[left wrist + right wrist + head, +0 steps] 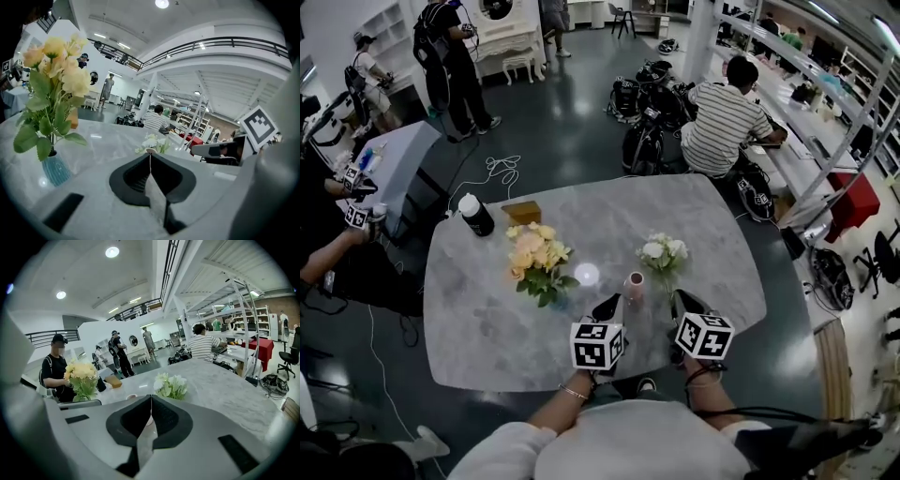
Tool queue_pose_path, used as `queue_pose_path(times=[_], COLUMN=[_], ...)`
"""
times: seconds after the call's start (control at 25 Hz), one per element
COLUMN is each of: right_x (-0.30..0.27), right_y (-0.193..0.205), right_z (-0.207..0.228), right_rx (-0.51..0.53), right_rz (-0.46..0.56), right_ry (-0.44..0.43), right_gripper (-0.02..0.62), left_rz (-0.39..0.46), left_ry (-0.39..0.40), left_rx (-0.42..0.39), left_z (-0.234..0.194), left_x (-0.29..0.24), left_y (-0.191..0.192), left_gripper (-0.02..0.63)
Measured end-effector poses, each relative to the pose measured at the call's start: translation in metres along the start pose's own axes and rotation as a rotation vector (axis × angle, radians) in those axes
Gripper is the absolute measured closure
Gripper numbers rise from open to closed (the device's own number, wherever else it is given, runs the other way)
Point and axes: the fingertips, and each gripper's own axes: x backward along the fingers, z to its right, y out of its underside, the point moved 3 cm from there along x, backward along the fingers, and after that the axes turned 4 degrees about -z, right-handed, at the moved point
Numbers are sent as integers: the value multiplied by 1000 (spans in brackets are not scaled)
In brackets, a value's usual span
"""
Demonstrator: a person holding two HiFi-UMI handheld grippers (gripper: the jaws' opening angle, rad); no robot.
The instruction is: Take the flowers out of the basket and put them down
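Left gripper (150,154) hovers low over the near edge of the surface (487,319), jaws pressed tight together, nothing between them. Right gripper (151,396) beside it is the same, closed and empty. Just ahead, between the two tips, stands a pink cup (635,284). The white flowers (664,251) sit just beyond the cup, a touch to its right. The yellow flowers (536,253) stand upright in a blue vase (55,169), left of the cup. Far beyond the cup to the left, there's a black bottle (475,216) and a brown box (521,212).
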Motion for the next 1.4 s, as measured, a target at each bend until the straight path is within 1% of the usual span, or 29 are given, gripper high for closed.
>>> queue_pose_path(times=[0.24,0.56,0.84,0.96,1.16,1.4], right_x=[11,21,22,23,23,24], right_y=[-4,15,12,13,15,14], right_z=[5,4,-8,-11,-11,-8], right_rx=[4,20,40,42,58,20], right_rz=[30,-6,-5,-9,-14,-9], right_ry=[-8,-71,-112,-116,-97,-94], right_gripper=[586,586,586,586,589,589], left_rz=[13,4,23,25,22,17], left_ry=[-14,-82,-130,-136,-132,-129], left_rx=[-13,9,9,11,14,14], left_z=[10,19,16,15,13,12], left_x=[1,16,31,35,36,35], left_y=[1,23,22,22,25,25], left_gripper=[591,591,591,591,591,591])
